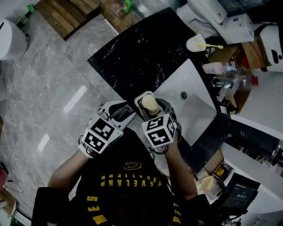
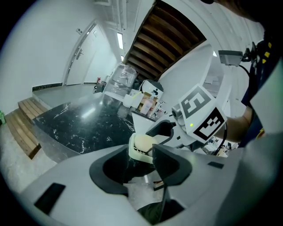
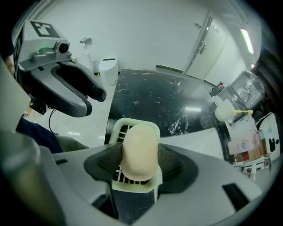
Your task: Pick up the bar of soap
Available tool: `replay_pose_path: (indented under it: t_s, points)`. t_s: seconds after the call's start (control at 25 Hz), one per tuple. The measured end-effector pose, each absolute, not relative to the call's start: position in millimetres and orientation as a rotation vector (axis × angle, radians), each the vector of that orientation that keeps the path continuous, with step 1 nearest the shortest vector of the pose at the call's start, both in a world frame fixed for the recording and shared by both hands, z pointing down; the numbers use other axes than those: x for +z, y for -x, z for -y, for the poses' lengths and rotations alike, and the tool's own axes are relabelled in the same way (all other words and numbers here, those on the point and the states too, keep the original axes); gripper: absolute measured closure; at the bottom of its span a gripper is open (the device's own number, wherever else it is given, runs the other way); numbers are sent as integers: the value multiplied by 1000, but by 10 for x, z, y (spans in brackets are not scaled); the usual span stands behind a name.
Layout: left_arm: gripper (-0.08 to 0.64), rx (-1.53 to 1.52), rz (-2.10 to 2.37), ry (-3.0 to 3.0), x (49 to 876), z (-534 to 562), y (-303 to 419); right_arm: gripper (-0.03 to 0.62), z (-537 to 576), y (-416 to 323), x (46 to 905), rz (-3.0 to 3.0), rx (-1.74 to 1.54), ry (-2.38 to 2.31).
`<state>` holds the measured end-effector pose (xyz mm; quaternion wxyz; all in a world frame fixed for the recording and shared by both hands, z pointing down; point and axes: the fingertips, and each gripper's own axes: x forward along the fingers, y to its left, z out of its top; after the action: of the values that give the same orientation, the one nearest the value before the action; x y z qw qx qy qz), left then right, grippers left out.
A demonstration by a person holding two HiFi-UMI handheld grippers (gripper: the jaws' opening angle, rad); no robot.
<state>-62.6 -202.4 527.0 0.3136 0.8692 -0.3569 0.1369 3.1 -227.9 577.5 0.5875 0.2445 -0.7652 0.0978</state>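
Observation:
A cream bar of soap [image 3: 139, 150] lies in a white slotted soap dish [image 3: 132, 126]. My right gripper [image 3: 139, 161] is shut on the soap, its black ribbed pads [image 3: 106, 161] pressing both long sides. In the head view the soap [image 1: 150, 104] is held up in the air, close to the person's chest, above the near edge of the sink [image 1: 190, 106]. My left gripper [image 1: 116, 114] hovers just left of it, open, with nothing between its fingers. From the left gripper view the soap [image 2: 143, 142] shows just beyond my left gripper [image 2: 141, 170].
A black marble counter [image 1: 137, 57] runs beside the white sink. A cup with a toothbrush [image 1: 196, 43], bottles [image 1: 216, 67] and a faucet [image 1: 223, 86] crowd the sink's far side. A grey tiled floor [image 1: 53, 97] lies to the left, wooden steps [image 1: 66, 13] beyond it.

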Motion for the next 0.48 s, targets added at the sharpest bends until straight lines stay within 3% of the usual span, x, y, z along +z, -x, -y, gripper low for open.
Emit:
replay_pose_path:
  t_s: [0.48]
  points:
    - [390, 331, 915, -2347, 5083, 2038, 521, 328, 2276, -41, 5770, 1815, 260, -593]
